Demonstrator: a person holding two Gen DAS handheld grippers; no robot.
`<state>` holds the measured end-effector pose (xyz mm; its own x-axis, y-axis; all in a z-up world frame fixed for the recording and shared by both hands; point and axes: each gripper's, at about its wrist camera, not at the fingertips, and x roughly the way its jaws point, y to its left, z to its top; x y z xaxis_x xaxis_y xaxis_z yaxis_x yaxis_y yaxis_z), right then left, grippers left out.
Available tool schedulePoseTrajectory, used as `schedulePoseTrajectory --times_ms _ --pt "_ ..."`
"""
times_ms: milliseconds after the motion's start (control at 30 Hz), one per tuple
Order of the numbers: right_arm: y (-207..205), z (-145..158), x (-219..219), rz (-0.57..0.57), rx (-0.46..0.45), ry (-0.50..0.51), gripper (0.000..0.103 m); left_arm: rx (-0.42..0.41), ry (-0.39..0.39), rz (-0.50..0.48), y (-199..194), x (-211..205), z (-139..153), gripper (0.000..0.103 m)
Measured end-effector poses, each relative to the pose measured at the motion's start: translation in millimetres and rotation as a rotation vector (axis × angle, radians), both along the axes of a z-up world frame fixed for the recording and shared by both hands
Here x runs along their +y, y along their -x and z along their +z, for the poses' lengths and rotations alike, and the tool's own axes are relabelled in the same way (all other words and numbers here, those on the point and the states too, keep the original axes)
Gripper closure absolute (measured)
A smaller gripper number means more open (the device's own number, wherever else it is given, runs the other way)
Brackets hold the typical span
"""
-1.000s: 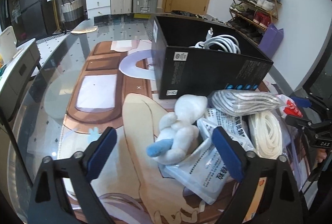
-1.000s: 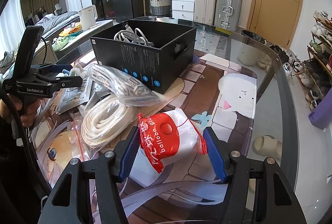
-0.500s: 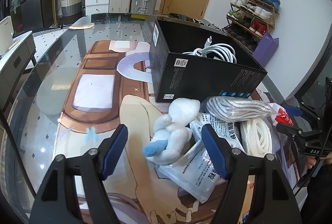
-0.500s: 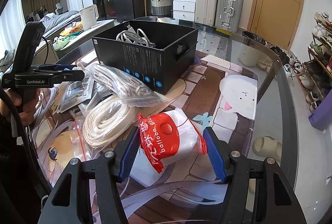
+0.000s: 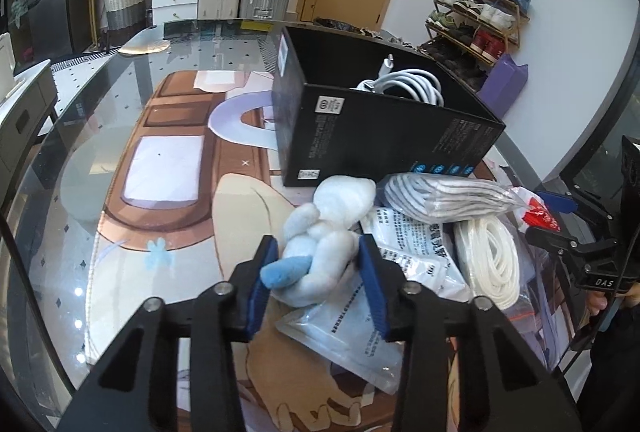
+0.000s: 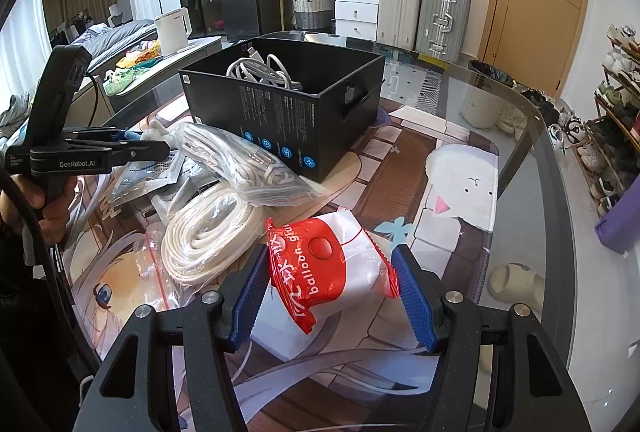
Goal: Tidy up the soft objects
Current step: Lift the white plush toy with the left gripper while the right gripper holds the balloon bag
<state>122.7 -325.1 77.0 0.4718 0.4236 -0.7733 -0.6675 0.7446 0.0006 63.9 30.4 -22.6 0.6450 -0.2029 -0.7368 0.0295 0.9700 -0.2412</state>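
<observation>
Nearest us, our left tongs are closing on the plush toy, which lies between the blue pads; both pads sit at its flanks and look to be touching the fur. We judge the step in hand to be this grasp. To do it well, we should let the pads sink into the body and not the thin blue limb at the near end, and keep the tips clear of the printed plastic pouch beneath, so it does not come up too. Our right tongs hold the red-and-white packet at a middling width, pads pressed on both sides.

The toy is pale blue-white, fluffy and limp, slumped on the pouch on the tabletop, just in front of the black box. Beside it lie a bagged striped cloth and a coiled white rope. Farther off, the box already holds a white cable, and there seems room for the toy.
</observation>
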Motion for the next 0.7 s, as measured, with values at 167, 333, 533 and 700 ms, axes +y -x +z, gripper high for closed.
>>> schedulePoseTrajectory --times_ms 167,333,533,700 --pt "0 1 1 0.002 -0.003 -0.003 0.040 -0.018 -0.011 -0.004 3 -2 4 0.067" --pt "1 3 0 0.007 -0.013 -0.011 0.040 -0.039 -0.004 -0.005 5 -2 10 0.068" --pt "7 9 0 0.023 -0.035 -0.030 0.040 -0.057 0.003 0.002 8 0 17 0.068" --pt "11 16 2 0.036 -0.061 -0.059 0.040 -0.090 0.017 0.007 12 3 26 0.072"
